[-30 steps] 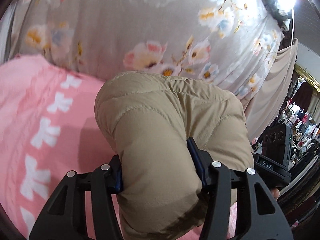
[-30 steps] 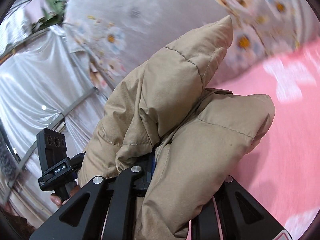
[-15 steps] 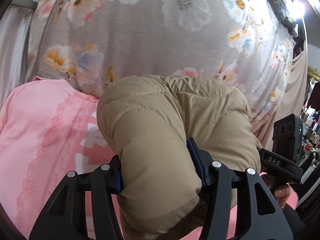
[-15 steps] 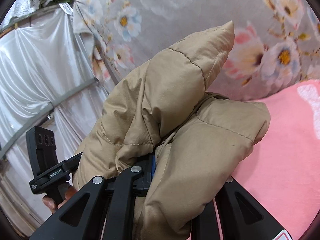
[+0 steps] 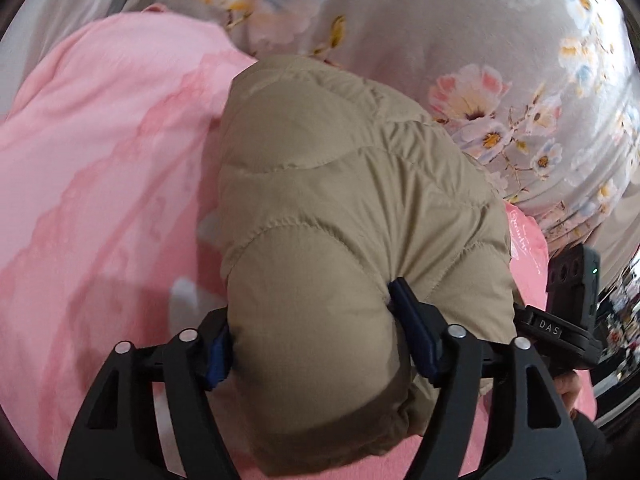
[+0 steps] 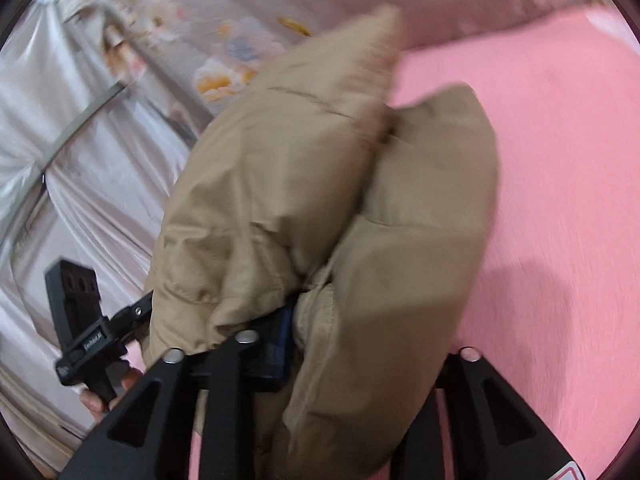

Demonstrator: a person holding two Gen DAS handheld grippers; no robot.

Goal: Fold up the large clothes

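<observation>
A puffy tan quilted jacket (image 5: pixel 340 184) is bunched up and fills the middle of both views; it hangs just over a pink bedspread (image 5: pixel 100 160). My left gripper (image 5: pixel 312 332) has a thick fold of it between its blue pads (image 5: pixel 218 352), which still touch the fabric while the jaws are opening. In the right wrist view the jacket (image 6: pixel 300 184) is doubled over my right gripper (image 6: pixel 360 340). Its jaws are opening too, with a fold between them, and the cloth hides the right finger.
Grey floral fabric (image 5: pixel 440 20) rises behind the bed. Silvery curtains (image 6: pixel 80 140) hang at the left. The pink bedspread (image 6: pixel 560 160) spreads out to the right. Each view shows the other hand-held device, held by a hand (image 5: pixel 568 312) (image 6: pixel 80 320).
Both grippers have come down toward the pink bedspread with the jacket. The jaws of both now stand wider around the folds than before.
</observation>
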